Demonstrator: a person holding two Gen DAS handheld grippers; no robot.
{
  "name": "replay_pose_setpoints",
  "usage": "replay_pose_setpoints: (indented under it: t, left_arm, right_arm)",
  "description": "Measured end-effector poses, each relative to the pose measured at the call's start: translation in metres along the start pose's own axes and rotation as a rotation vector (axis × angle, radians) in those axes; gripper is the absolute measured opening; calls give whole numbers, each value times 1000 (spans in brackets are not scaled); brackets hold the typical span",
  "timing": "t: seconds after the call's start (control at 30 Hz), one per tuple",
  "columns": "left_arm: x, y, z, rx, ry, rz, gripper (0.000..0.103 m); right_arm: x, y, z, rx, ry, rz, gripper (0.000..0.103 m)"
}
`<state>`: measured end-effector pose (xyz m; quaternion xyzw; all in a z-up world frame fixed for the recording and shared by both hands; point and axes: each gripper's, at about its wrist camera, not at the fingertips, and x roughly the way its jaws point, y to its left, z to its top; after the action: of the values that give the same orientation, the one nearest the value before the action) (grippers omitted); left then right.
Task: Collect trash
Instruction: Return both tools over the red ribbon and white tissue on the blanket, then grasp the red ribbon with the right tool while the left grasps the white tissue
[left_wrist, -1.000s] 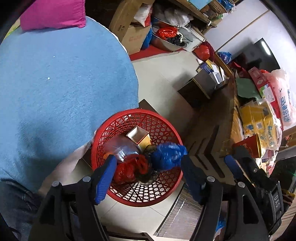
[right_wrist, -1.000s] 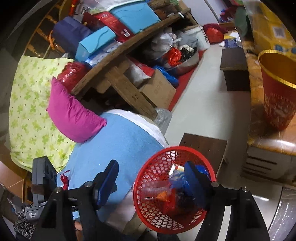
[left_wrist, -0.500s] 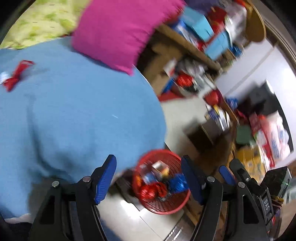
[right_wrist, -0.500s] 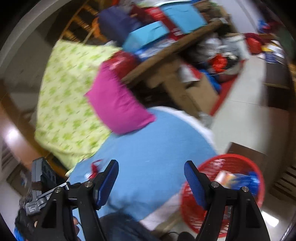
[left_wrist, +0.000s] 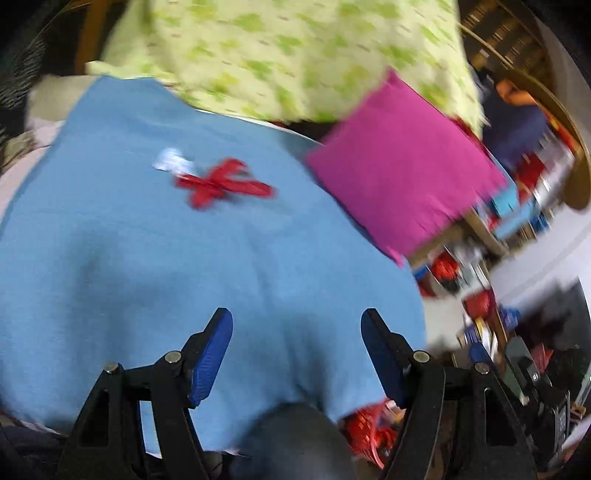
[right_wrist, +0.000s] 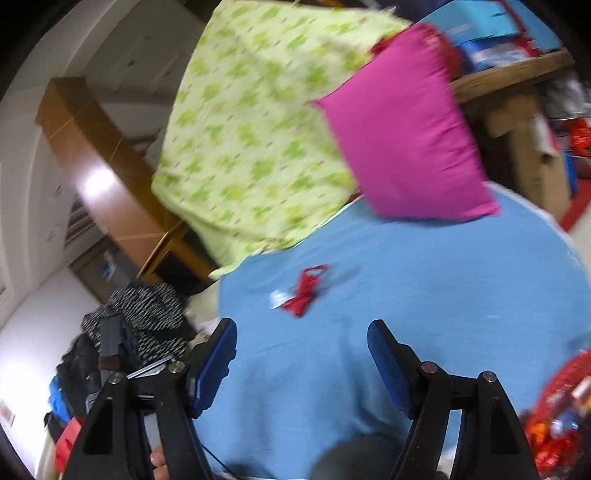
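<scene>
- The round red plastic lattice basket (right_wrist: 561, 417) at the near right edge already holds a heap of red, orange and blue wrappers, so part of the collecting looks done.
- Left to pick up, as far as can be seen: a crumpled red ribbon-like plastic scrap (left_wrist: 221, 182) and, touching it on its left, a small pale blue-white wrapper (left_wrist: 171, 162).
- Both lie flat on the blue cloth-covered bed (left_wrist: 155, 251), towards its far side, well apart from the basket and left of the magenta pillow (left_wrist: 406, 173).
- The scrap looks thin, light and limp, with splayed strips; blur hides finer detail.
- The left gripper (left_wrist: 297, 354) has its jaws spread wide with nothing between them.
- The right gripper (right_wrist: 301, 363) is likewise spread and empty, aimed towards the scrap.
</scene>
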<state>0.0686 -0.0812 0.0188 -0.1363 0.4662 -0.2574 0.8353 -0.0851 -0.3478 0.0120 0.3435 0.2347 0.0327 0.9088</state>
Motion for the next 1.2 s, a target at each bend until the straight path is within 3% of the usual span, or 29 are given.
replay_pose_setpoints:
  t: [0.2,0.4,0.57,0.73,0.87,0.93,1.07,1.1,1.13,1.2]
  left_arm:
    - [-18,60,42,-123,-64,49,73]
    - [-16,95,80,-164,-89,97,73]
    - [13,116,119,-207,-73,106,73]
    - [61,140,157,-228,-49,125,73]
    - [93,165,155,-257,-39,160,72]
    - [105,172,152,-263,6,151,72]
    - [111,178,149,-238,-5,204,73]
    - [113,180,149,-242,-6,208,73]
    - [114,180,149,-245,-8,204,73]
    - [119,180,148,-239,-6,208,73]
  right_arm:
    - [79,37,6,-6,78,60,77]
    - [156,55,15,15,121,59,77]
    - [237,53,25,77,180,19,77]
    - [332,22,34,170,227,-58,77]
    - [404,-6,29,173,273,-132,76]
    - [422,-16,20,170,276,-138,76]
    - [455,-19,14,124,322,-124,75]
    - [461,-17,13,90,330,-128,69]
    - [468,-19,9,76,351,-127,55]
    - [478,-27,-1,111,401,-110,39]
